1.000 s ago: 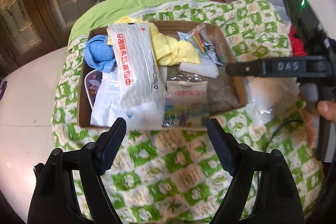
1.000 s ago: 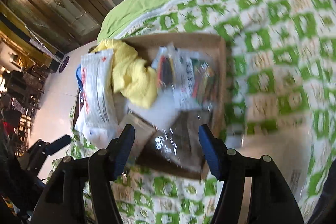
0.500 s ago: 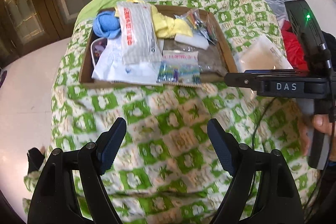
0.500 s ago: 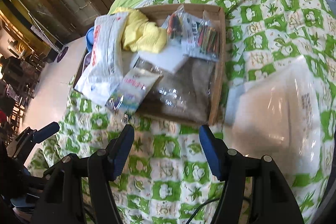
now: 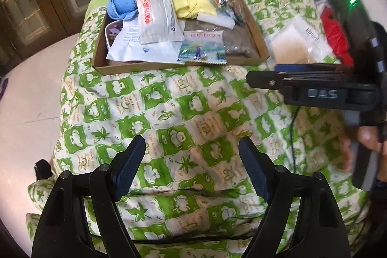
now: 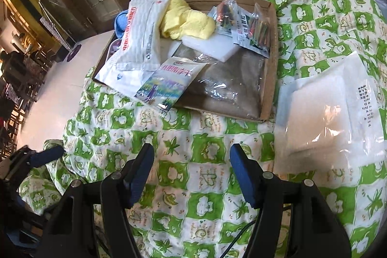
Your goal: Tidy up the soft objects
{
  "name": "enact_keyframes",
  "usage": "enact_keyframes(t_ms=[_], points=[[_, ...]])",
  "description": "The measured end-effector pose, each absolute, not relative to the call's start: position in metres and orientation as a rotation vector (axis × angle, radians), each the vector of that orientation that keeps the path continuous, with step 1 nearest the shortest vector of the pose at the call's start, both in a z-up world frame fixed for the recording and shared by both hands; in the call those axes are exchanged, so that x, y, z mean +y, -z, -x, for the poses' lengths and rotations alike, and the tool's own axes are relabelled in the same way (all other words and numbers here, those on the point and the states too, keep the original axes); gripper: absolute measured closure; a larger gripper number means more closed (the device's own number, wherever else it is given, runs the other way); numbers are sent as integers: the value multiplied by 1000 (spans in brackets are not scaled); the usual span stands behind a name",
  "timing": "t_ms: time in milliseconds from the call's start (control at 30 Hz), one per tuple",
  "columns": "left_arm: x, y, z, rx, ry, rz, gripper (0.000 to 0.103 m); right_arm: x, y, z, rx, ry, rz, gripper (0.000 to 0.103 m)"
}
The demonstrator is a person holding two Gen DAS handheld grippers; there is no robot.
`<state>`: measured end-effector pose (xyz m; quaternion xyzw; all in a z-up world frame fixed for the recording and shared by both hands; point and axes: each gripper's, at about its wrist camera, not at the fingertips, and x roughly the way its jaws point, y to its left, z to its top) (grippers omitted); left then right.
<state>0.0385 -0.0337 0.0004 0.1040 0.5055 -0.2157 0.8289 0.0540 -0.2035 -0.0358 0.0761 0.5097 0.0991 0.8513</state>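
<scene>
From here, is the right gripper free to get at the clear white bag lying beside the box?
Probably yes. The right gripper is open and empty, and the clear white bag lies uncovered on the quilt outside the cardboard box, with nothing between them.

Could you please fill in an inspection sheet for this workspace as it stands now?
Surface: green-and-white quilt over a bed, rumpled.
Job's things: cardboard tray on the quilt, holding a yellow cloth, blue cloth, white mailer, foam block, brown bagged item and small packets; one picture packet overhangs the tray's near edge.
Clutter: clear bag of white padding beside the tray; red item further right.
Grippers: left gripper and right gripper both open, empty, above the quilt.
Cables: black cable on the quilt.
Surroundings: dark wooden doors, pale floor.
</scene>
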Motion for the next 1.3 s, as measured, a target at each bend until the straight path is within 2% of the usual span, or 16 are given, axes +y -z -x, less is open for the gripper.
enact_keyframes(t_ms=[67, 267, 467, 667, 1300], points=[[-33, -2, -36, 1034, 418, -240, 23, -204, 35, -51, 1066, -205, -166, 24], [-30, -21, -23, 813, 487, -208, 23, -204, 29, -36, 1037, -183, -164, 23], [-51, -7, -33, 956, 418, -306, 23, -210, 29, -29, 1019, -155, -177, 21], [-46, -10, -36, 917, 391, -250, 23, -214, 30, -27, 1003, -127, -177, 18], [-42, -17, -54, 883, 364, -204, 23, -205, 26, -32, 964, -110, -132, 17]])
